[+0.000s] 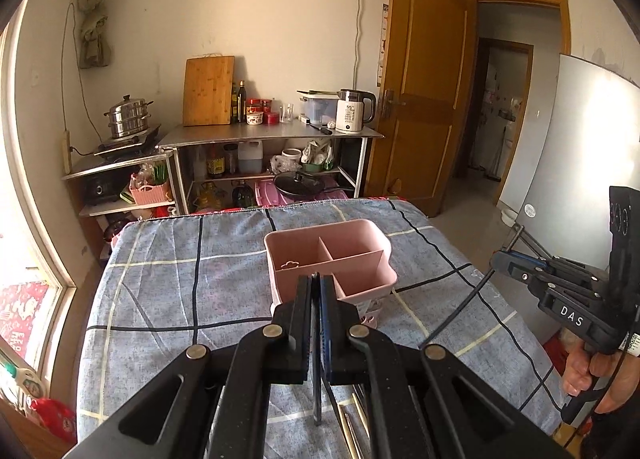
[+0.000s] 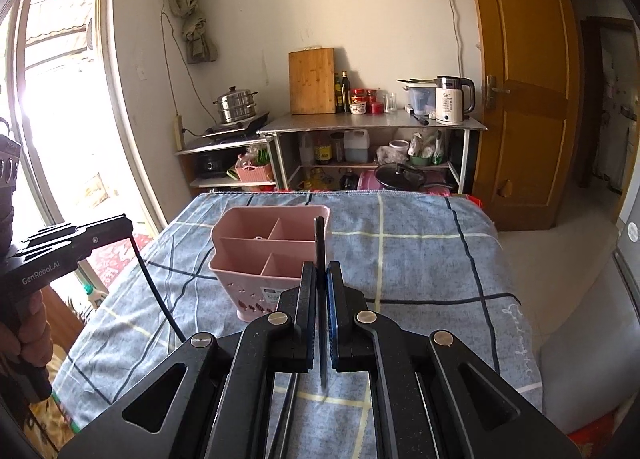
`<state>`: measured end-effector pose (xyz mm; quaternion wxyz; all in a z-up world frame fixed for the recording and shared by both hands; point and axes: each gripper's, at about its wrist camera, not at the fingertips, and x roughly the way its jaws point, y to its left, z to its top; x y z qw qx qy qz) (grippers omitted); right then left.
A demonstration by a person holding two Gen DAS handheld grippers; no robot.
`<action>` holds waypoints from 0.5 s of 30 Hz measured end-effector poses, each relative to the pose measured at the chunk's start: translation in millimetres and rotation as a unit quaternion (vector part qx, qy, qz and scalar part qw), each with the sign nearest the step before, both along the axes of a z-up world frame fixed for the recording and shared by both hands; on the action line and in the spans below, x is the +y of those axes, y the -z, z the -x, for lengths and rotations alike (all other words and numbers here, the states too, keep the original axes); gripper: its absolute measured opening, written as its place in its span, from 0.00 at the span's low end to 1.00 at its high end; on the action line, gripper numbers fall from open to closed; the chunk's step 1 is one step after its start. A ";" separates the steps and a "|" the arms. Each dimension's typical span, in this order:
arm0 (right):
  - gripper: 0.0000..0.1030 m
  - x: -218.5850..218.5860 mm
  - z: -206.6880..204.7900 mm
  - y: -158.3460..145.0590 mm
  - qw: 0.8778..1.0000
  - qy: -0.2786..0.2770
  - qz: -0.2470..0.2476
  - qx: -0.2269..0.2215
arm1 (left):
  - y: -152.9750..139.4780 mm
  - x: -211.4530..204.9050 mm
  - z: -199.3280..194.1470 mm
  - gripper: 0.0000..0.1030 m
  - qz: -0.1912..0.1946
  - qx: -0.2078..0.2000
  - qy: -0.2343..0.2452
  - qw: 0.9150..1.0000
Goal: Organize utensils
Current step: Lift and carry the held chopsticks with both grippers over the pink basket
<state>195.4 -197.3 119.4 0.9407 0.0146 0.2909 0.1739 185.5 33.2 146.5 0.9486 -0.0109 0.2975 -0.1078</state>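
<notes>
A pink utensil holder with several empty compartments stands on the blue checked tablecloth; it also shows in the right wrist view. My left gripper is shut on a thin dark utensil that hangs down between the jaws, just in front of the holder. My right gripper is shut on a thin dark utensil that sticks up above the holder's right side. Several chopsticks lie on the cloth below the left gripper.
Behind the table stand metal shelves with a cutting board, bottles, a kettle and a steamer pot. A wooden door stands open at the right. A window is at the left. A black cable hangs from the left gripper.
</notes>
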 end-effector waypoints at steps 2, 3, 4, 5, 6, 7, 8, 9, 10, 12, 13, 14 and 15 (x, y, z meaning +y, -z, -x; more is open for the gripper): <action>0.05 0.2 5.0 1.9 1.000 -0.001 0.004 0.001 | 0.2 0.9 8.5 0.04 -0.001 -0.004 -0.001 1.000; 0.05 -0.1 7.9 3.4 1.000 -0.001 0.006 0.003 | -0.3 1.8 12.3 0.04 0.001 -0.004 -0.001 1.000; 0.05 -0.4 11.1 5.0 1.000 -0.002 0.007 0.005 | -0.8 2.4 16.4 0.04 0.003 -0.003 0.000 1.000; 0.05 -1.5 14.2 5.8 1.000 -0.003 0.007 0.006 | -1.3 2.0 20.5 0.04 0.002 -0.004 -0.001 1.000; 0.05 -2.3 17.1 6.6 1.000 -0.004 0.007 0.007 | -1.7 1.9 24.3 0.04 0.000 -0.004 -0.001 1.000; 0.05 -3.5 20.0 7.2 1.000 -0.005 0.006 0.007 | -2.3 1.8 27.3 0.04 -0.002 -0.005 -0.002 1.000; 0.05 -3.4 23.1 7.4 1.000 -0.005 0.007 0.006 | -2.6 1.7 29.3 0.04 -0.002 -0.004 -0.004 1.000; 0.05 -3.7 25.5 7.4 1.000 -0.006 0.007 0.006 | -3.4 2.1 31.0 0.04 -0.001 -0.003 -0.004 1.000; 0.05 -3.8 28.1 6.8 1.000 -0.008 0.008 0.005 | -4.5 2.3 32.3 0.04 0.000 -0.003 -0.004 1.000; 0.05 -3.5 32.7 4.9 1.000 -0.011 0.010 0.003 | -8.5 2.8 36.1 0.04 0.000 -0.004 -0.005 1.000; 0.05 -3.0 35.1 3.8 1.000 -0.013 0.011 0.002 | -10.7 2.6 37.1 0.04 0.000 -0.005 -0.005 1.000; 0.05 -2.6 37.9 1.9 1.000 -0.015 0.013 -0.001 | -12.8 2.3 38.7 0.04 -0.001 -0.006 -0.004 1.000; 0.05 -2.7 39.7 0.4 1.000 -0.016 0.013 -0.002 | -14.7 2.0 40.2 0.04 -0.001 -0.006 -0.003 1.000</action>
